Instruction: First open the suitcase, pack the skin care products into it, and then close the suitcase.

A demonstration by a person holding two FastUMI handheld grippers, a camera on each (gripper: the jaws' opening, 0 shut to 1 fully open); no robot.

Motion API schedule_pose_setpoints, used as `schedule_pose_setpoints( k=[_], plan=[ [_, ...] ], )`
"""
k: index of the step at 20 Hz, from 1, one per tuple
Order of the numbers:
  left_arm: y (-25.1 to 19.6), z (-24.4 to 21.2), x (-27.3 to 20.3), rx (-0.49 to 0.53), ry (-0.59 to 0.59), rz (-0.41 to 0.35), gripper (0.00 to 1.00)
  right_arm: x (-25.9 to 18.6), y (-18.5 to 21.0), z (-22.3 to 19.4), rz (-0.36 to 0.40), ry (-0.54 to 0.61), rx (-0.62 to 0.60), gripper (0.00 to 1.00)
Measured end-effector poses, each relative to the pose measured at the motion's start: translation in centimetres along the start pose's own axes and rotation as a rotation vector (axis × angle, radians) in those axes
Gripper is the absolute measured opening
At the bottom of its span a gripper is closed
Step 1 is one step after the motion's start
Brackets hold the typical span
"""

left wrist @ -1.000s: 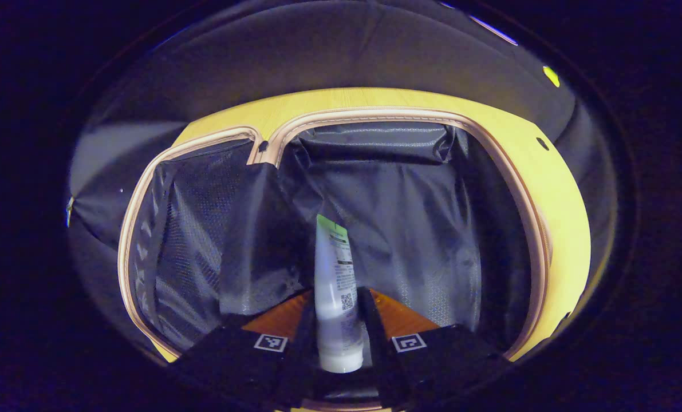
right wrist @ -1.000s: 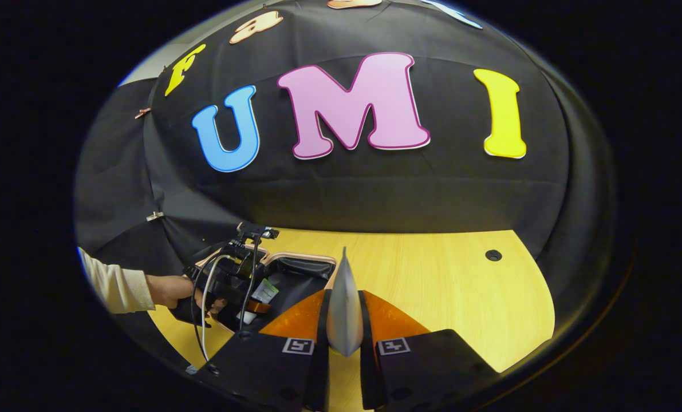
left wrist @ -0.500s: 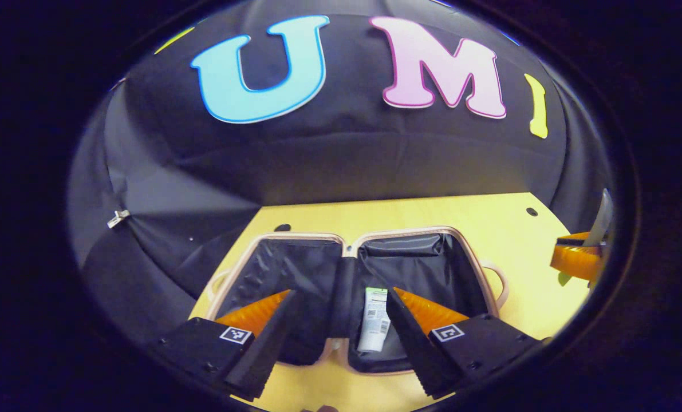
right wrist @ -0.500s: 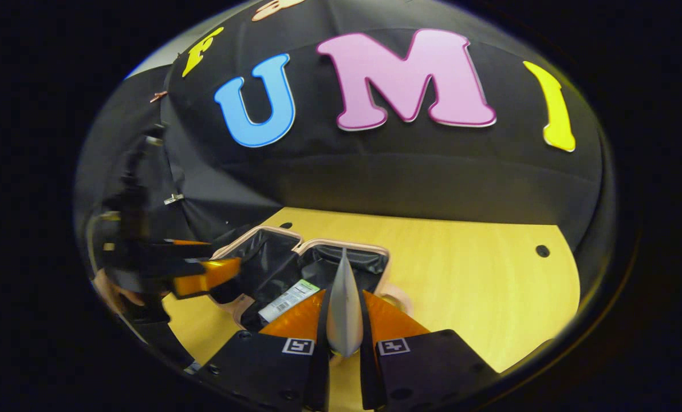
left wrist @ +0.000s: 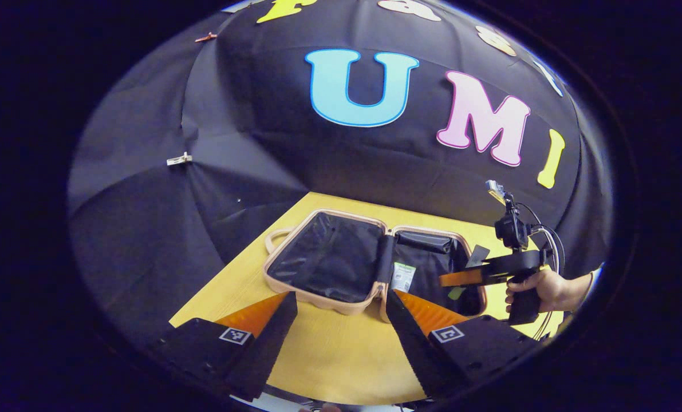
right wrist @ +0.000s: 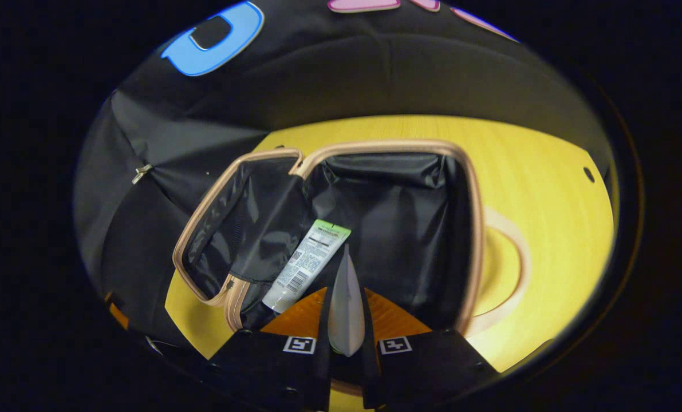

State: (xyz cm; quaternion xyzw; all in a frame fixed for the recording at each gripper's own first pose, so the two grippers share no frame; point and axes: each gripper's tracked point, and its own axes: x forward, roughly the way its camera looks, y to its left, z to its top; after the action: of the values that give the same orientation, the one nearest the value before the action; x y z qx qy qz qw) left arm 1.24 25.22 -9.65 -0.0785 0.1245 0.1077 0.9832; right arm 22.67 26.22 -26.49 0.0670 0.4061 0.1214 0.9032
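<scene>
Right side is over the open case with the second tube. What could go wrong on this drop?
1. The right hand-held gripper holds the grey tube close beside the white tube already lying in the suitcase; it may land on or knock that tube.
2. The release point sits near the suitcase's near rim, so the grey tube might catch the edge and end up on the table.

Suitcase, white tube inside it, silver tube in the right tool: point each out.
suitcase [right wrist: 471, 217]: right gripper view, its tan rim.
white tube [right wrist: 303, 268]: right gripper view, its labelled middle.
silver tube [right wrist: 346, 309]: right gripper view, its body between the fingers.
</scene>
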Motion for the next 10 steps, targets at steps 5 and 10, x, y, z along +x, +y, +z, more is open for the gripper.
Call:
schedule_pose_setpoints(
  k=[5,10],
  plan=[
    [1.5,-2.0,-0.6,0.025,0.035,0.009,0.96,2.6,-0.2,-0.8,-0.078,0.072,0.038,0.27],
    [2.2,-1.4,0.4,0.028,0.011,0.037,0.96,1.7,0.1,0.6,-0.097,0.009,0.029,0.6]
  ],
)
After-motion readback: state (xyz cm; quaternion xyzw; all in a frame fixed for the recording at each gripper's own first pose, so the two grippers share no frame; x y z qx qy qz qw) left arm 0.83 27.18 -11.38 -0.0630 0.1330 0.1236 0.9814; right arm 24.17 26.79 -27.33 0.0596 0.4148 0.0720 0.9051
